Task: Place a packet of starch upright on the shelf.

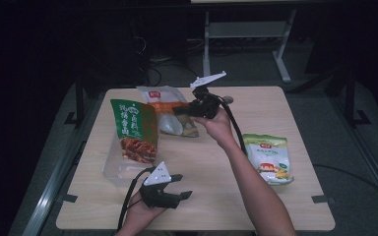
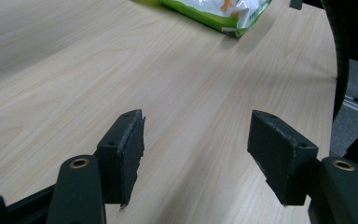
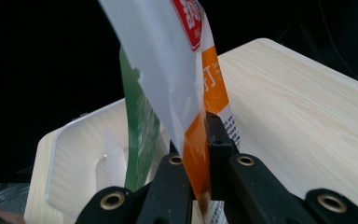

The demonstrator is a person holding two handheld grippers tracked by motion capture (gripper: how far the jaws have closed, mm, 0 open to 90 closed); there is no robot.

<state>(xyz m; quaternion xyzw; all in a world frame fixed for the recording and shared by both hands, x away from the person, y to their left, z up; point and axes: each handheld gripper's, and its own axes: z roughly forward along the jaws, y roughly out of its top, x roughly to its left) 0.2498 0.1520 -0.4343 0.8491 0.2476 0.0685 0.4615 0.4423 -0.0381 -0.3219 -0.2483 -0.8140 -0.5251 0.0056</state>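
My right gripper is raised over the back middle of the table, shut on a white and orange snack bag. In the right gripper view that snack bag rises between the closed jaws. A green packet stands upright in a clear plastic bin at the left; the green packet and the bin lie just beyond the held bag. My left gripper rests low near the front edge, open, with bare table between its fingers.
A white and green bag lies flat at the right side of the wooden table; the same bag lies ahead of the left gripper. A metal frame stands on the dark floor behind the table.
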